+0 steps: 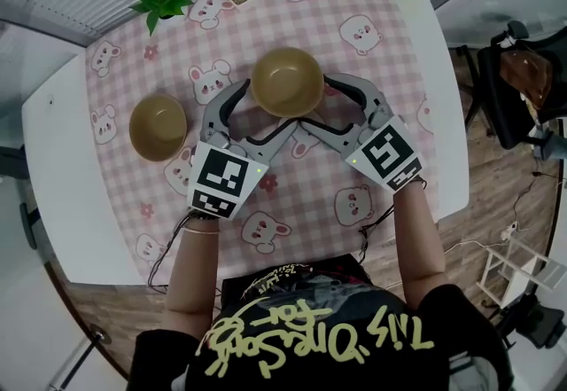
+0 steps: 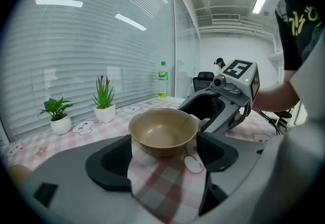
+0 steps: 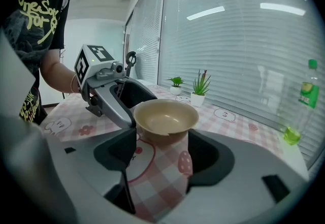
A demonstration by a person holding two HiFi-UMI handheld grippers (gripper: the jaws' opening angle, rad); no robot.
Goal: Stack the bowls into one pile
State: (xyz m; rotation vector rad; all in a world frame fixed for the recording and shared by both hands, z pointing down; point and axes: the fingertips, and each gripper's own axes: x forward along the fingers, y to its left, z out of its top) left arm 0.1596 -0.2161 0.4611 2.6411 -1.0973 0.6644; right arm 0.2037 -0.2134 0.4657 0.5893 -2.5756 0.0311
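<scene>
A tan round bowl sat near the middle of the white table, toward its far edge. The wide-spread fingers of the left gripper and right gripper bracketed it, neither visibly squeezing it. The second tan bowl lay toward the left edge, nearer the left gripper.

Left gripper stands between left bowl and centre bowl; near tablecloth lies open.

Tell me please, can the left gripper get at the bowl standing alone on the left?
Probably yes: that bowl sits just beside the left gripper with only bare cloth between, and its fingers stand open.
</scene>
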